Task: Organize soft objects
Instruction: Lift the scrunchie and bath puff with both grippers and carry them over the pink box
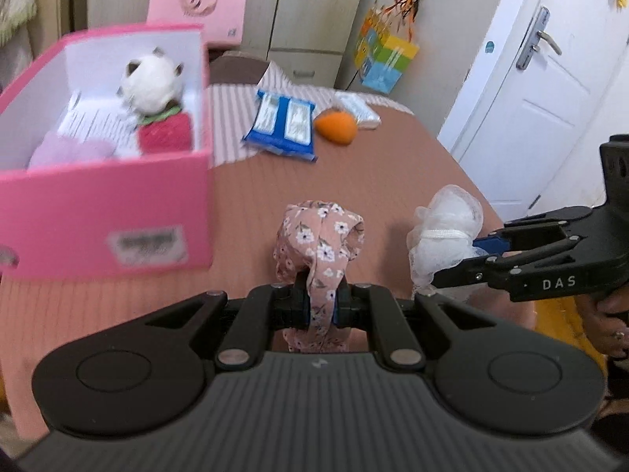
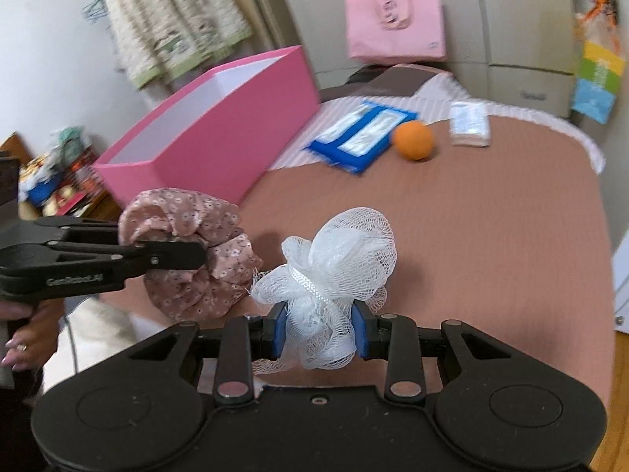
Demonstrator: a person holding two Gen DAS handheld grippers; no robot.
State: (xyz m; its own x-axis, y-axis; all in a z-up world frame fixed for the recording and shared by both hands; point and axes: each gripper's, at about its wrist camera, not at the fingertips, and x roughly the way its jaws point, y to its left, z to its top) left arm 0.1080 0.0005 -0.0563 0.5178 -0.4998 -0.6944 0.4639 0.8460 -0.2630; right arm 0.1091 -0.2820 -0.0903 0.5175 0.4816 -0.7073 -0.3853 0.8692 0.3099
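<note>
Above the brown bedspread [image 1: 373, 181], the left wrist view shows the left gripper [image 1: 320, 301] with its jaws clamped on a pink floral scrunchie [image 1: 320, 236], the fabric pinched between the blue pads and looping up in front of them. To its right, the right gripper [image 1: 477, 251] comes in from the side, held by a hand [image 1: 613, 318], and its jaws are closed on a white mesh bath puff [image 1: 444, 232]. Left of the scrunchie stands an open pink box [image 1: 110, 212] on the bed; inside it lie a white plush toy [image 1: 151, 80], a red knitted piece [image 1: 165, 133], a lilac soft item [image 1: 70, 151] and a white packet. Farther back on the bedspread are a blue packet of wipes [image 1: 281, 122], an orange ball [image 1: 336, 128] just beside it, and a small clear packet [image 1: 355, 108] behind the ball.

From the right wrist view, the right gripper [image 2: 320, 328] squeezes the bath puff [image 2: 338, 259] between its blue pads, the netting bulging above and below the jaws. The left gripper [image 2: 188, 255] enters from the left edge, gripping the scrunchie [image 2: 188, 275], which hangs just beside the puff. Behind them sit the pink box [image 2: 220, 145], the wipes packet [image 2: 359, 135], the ball [image 2: 412, 139] and the clear packet [image 2: 469, 124]. A pink bag [image 2: 395, 23] rests against the wardrobe at the back.
</note>
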